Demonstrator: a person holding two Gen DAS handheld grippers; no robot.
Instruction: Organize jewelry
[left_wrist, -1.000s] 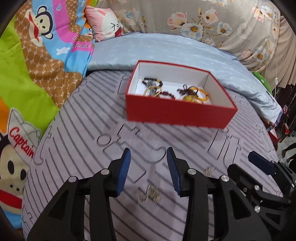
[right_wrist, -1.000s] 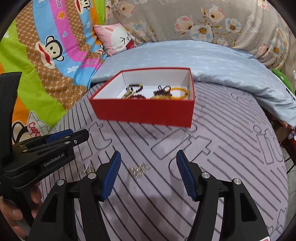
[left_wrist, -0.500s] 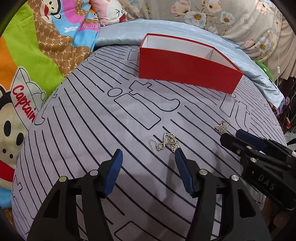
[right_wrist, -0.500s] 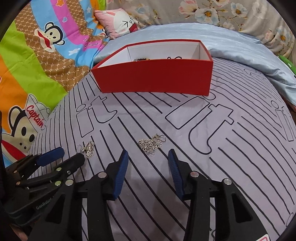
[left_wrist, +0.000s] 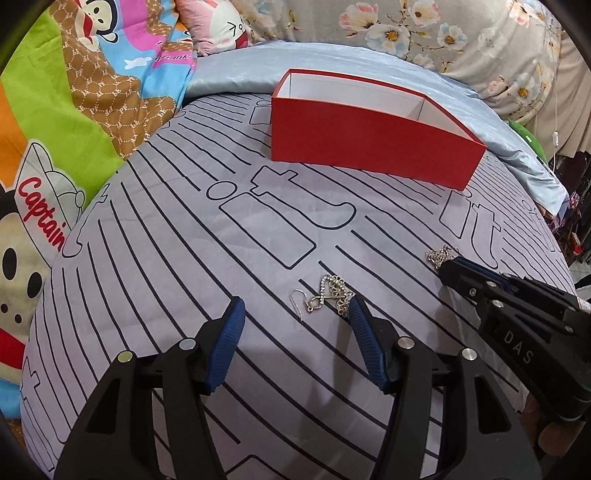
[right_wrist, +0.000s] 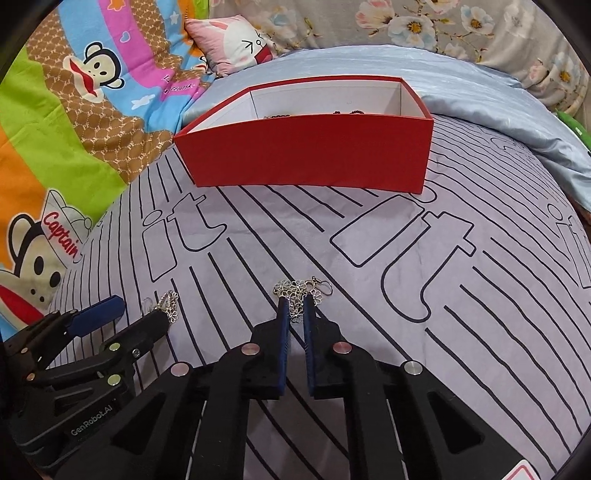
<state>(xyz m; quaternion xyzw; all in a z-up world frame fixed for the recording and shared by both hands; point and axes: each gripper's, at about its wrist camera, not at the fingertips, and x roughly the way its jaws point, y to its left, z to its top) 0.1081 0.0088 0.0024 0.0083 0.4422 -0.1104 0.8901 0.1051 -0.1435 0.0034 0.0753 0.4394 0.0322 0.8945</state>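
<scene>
since half a second ago my right gripper (right_wrist: 294, 308) has narrowed almost fully around the flower earring (right_wrist: 300, 290) on the bed (right_wrist: 461, 332), ready to lift it toward the red box (right_wrist: 306, 151). my left gripper (left_wrist: 295, 314) has crept forward and stays wide, its right finger now touching the other earring (left_wrist: 327, 295), so i can straddle it. the beads in the box barely show over the wall.

Bed (left_wrist: 155, 258), striped lilac sheet. On it: red box (left_wrist: 369, 144) far, two silver earrings (left_wrist: 328, 295) (left_wrist: 439, 255) near, blue quilt (left_wrist: 236, 74) far.
</scene>
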